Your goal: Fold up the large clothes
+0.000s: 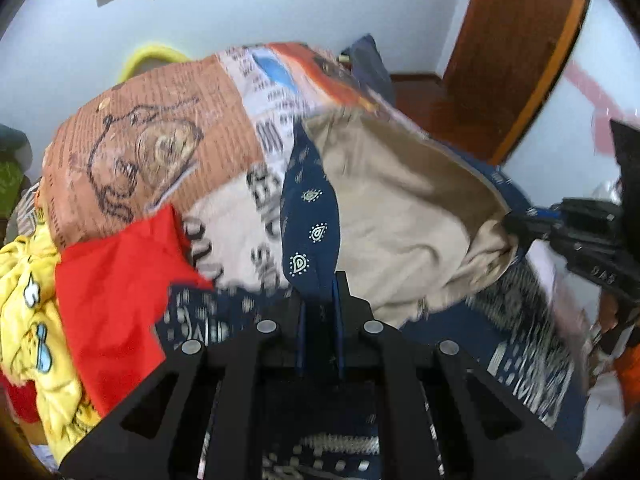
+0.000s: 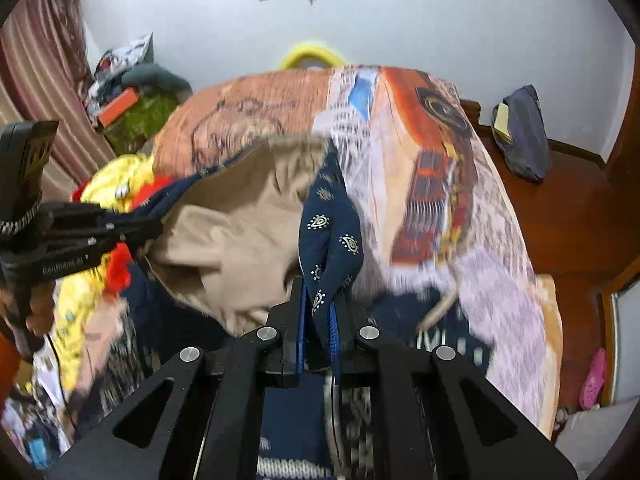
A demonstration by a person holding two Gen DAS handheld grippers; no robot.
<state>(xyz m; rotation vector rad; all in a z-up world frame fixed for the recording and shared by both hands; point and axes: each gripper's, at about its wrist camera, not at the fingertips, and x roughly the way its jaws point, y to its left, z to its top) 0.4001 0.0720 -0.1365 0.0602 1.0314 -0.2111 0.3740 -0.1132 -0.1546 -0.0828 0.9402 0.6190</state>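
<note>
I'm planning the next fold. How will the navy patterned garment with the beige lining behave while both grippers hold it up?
Probably floppy: the navy garment sags and creases between the left gripper and the right gripper. Likely light, since small pinches of its edge hold it up. It may balloon, as its beige lining already bulges open.

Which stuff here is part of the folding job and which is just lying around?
In the job:
navy and beige garment
left tongs
right tongs

Lying about:
red cloth
yellow cartoon cloth
printed bedspread
dark bag
</note>
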